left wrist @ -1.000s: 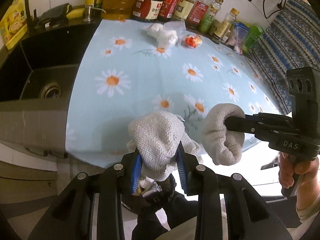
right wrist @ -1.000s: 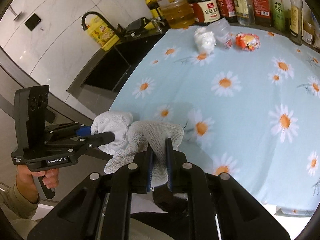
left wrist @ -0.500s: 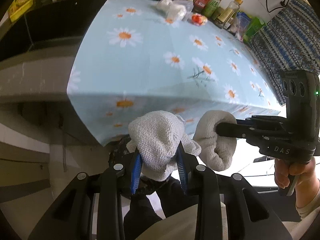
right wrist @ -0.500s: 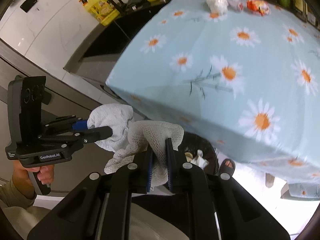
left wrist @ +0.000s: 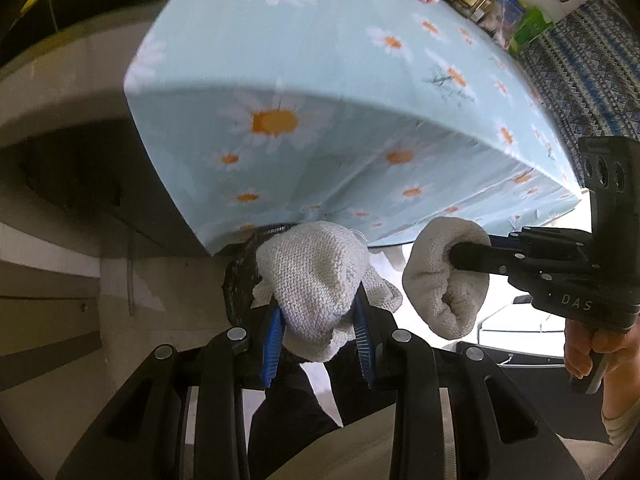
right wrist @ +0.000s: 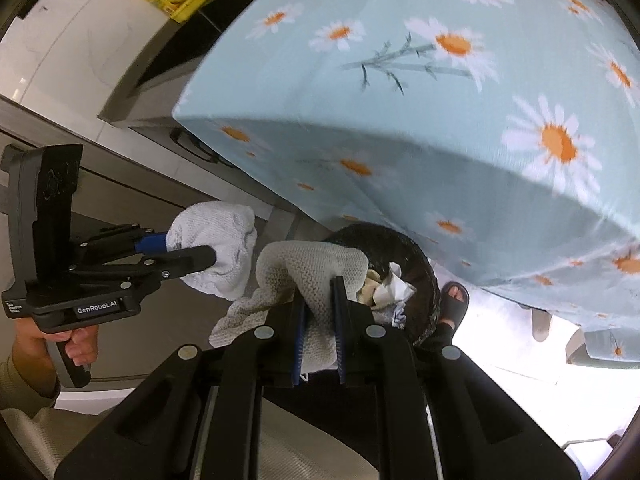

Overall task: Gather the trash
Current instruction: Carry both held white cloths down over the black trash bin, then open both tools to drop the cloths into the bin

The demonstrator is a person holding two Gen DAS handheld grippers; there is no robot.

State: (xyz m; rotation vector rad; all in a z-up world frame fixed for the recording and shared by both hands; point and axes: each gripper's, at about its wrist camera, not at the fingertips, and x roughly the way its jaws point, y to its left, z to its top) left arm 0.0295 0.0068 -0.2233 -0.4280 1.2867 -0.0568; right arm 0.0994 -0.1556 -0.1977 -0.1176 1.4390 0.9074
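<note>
L black two-finger gripper (left wrist: 318, 330) w/ blue pads: jaws clamped on a wad of white knit cloth (left wrist: 316, 276). R black gripper (right wrist: 318, 330) likewise, pinching grey-white knit cloth (right wrist: 308, 276), jaws narrower. Both level, side by side, close but apart. Bare hands (right wrist: 78, 344) grip both handles.

Daisy-print tablecloth (right wrist: 400, 128) over table, white marble wall (right wrist: 60, 32), grey cabinets (left wrist: 48, 304).
</note>
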